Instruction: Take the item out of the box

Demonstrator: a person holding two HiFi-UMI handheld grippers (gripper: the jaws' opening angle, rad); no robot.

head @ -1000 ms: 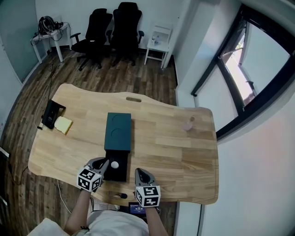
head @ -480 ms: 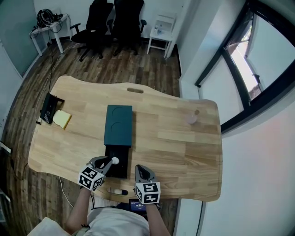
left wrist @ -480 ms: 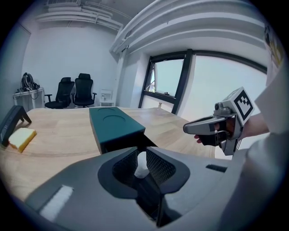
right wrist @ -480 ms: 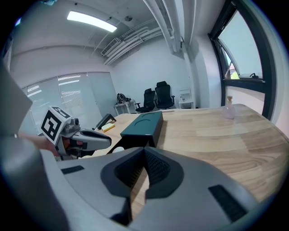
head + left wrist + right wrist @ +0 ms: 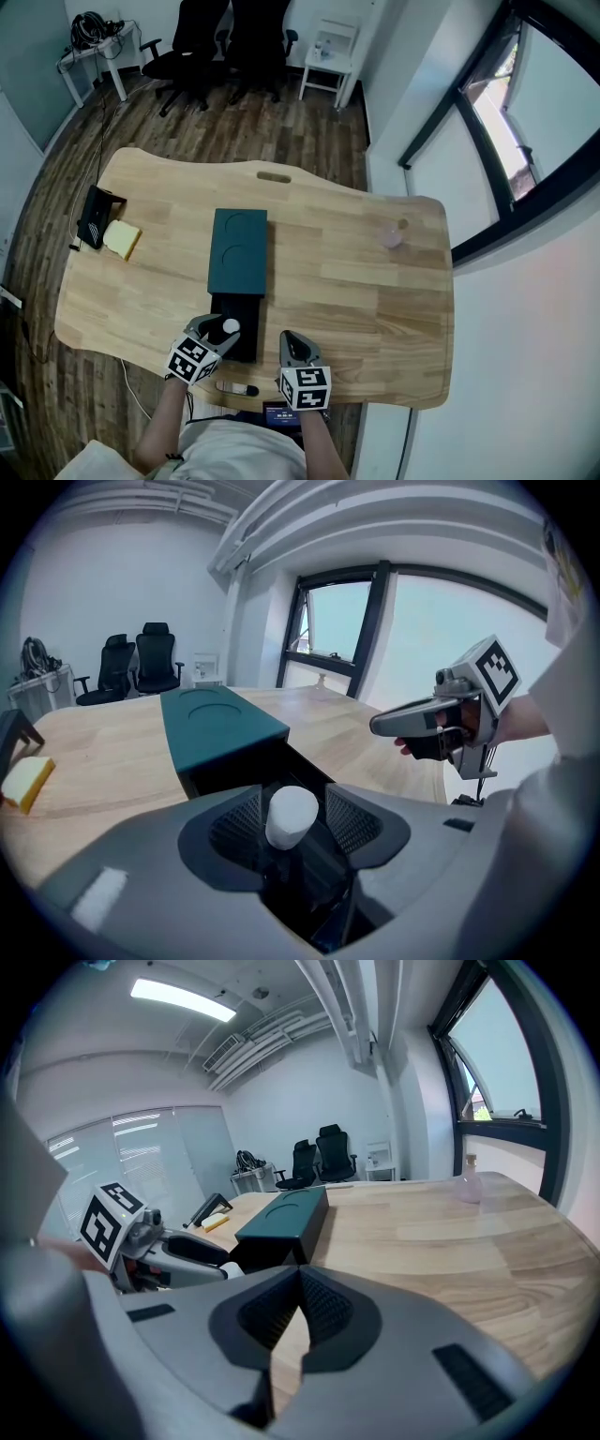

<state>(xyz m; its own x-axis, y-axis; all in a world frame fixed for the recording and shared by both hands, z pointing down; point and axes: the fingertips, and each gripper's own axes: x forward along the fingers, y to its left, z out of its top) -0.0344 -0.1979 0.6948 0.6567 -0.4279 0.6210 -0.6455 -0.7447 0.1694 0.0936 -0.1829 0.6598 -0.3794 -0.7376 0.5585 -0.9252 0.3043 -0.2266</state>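
The small white rounded item (image 5: 292, 815) sits between the opening jaws of the left hand-held gripper (image 5: 292, 810); let go here, it may drop back into the dark green box (image 5: 238, 253).

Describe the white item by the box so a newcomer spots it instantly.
On the light wooden table, find the dark teal box at mid-table; its black drawer is pulled out toward the person. Over that drawer, between the opening jaws of the left gripper, sits a small white rounded piece, the only white thing among dark parts.
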